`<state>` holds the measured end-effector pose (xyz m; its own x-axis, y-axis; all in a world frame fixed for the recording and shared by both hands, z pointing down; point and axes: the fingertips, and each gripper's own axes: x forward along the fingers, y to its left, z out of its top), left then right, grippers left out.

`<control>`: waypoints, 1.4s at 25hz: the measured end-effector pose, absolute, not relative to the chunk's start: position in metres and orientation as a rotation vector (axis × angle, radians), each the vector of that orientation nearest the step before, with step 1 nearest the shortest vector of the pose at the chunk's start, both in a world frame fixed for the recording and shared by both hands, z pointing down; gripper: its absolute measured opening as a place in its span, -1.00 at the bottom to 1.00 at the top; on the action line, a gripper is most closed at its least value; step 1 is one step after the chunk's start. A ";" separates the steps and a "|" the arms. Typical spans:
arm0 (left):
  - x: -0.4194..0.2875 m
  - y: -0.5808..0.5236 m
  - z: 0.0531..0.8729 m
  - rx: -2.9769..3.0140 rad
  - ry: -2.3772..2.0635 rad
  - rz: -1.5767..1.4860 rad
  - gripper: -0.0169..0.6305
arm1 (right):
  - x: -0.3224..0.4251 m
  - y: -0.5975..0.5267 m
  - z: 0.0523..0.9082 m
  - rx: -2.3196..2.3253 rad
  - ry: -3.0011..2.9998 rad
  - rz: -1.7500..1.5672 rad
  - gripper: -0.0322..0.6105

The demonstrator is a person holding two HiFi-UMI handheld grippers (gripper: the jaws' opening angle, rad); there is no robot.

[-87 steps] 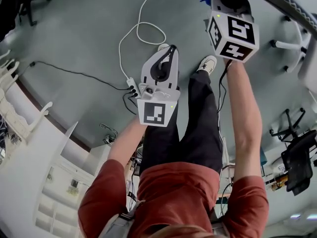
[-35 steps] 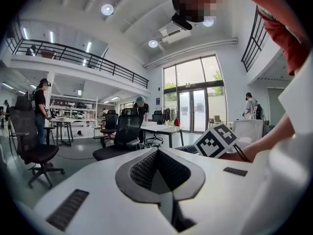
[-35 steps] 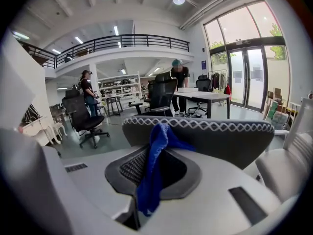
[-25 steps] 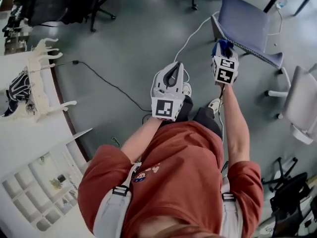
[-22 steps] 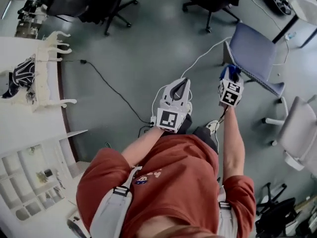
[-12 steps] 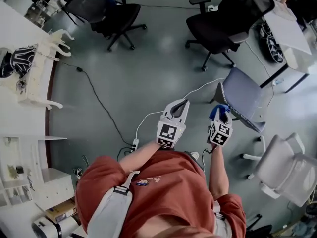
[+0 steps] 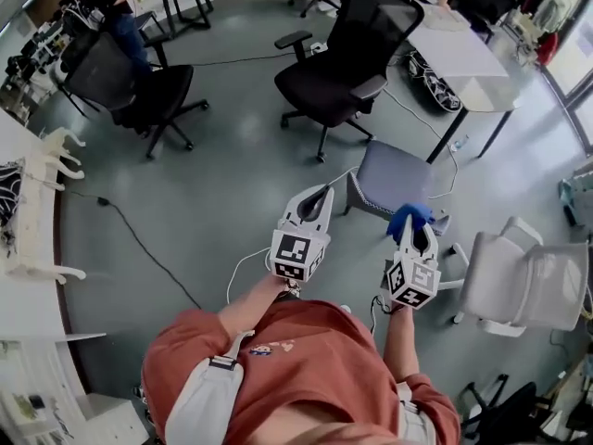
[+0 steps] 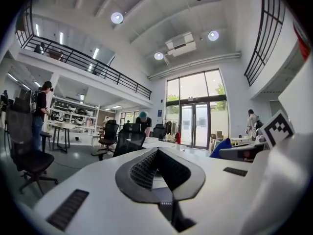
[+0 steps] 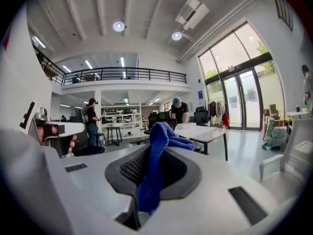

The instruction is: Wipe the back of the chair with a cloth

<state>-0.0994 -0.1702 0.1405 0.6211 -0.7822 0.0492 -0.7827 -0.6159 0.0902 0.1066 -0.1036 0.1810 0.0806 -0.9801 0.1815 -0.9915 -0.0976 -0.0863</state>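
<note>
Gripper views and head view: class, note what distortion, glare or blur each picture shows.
Left gripper view: fisheye circle with black corners, ceiling lamps glaring white. Right gripper view: same bending, blue cloth fairly sharp. Head view: even light, little blur, edges bowed.

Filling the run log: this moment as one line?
left tongs: shut, empty | right tongs: shut on blue cloth | grey chair: near right tongs

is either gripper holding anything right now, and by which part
The right gripper is shut on the blue cloth, pinched mid-length: one end bunches past the jaw tips, the other hangs back. The left gripper is shut, empty.
</note>
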 end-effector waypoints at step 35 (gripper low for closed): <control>-0.063 -0.143 -0.004 3.036 -1.333 -0.246 -0.91 | 0.150 -0.061 -0.003 2.460 -2.010 -0.371 -0.72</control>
<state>-0.0629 -0.1431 -0.0038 0.6705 -0.7124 -0.2074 -0.7394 -0.6646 -0.1078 0.1498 -0.0607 -0.0027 0.1840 -0.9593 -0.2142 -0.9725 -0.2093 0.1020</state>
